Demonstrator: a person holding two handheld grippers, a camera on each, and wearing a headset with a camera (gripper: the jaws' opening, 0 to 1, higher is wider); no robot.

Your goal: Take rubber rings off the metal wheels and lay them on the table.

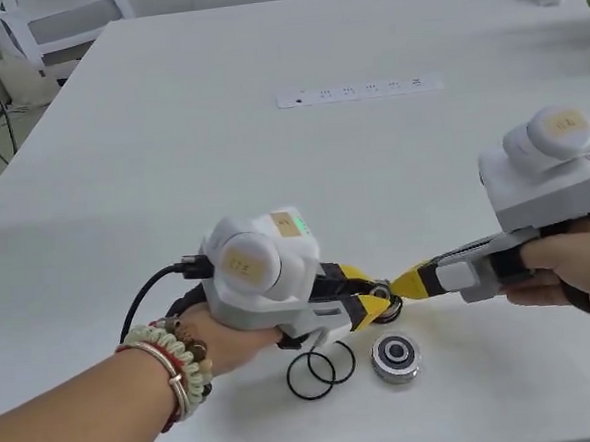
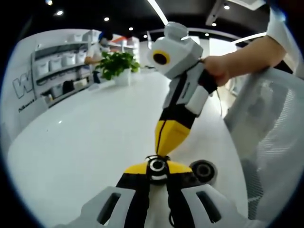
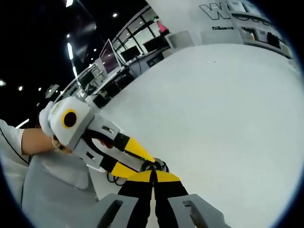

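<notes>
- Left gripper (image 1: 372,296): the yellow-tipped jaws are clamped around a small metal wheel (image 1: 384,303). In the left gripper view the wheel is seen seated between the two tips, with its hub turned towards the camera.
- Right gripper (image 1: 401,284): the jaws are pressed together to a narrow point, and that point is set against the rim of the held wheel. Whether a rubber ring is nipped between them cannot be told.
- Left hand (image 1: 227,345): the left gripper is grasped by it, and beaded bracelets (image 1: 179,363) are worn on the wrist.
- Right hand (image 1: 568,269): the right gripper is grasped by it and is brought in from the right of the head view.
- Rubber rings (image 1: 322,369): two thin black rings are laid flat on the table (image 1: 220,135), overlapping, just in front of the left gripper.
- Second metal wheel (image 1: 395,359): it is laid flat on the table just beside the rings but apart from them, below the meeting gripper tips.
- Socket strip (image 1: 357,90): it is set into the tabletop, well apart from the work.
- Plant (image 2: 116,64) and mesh chair (image 2: 266,142): they are seen in the left gripper view, at the far end of the table and beside it.
</notes>
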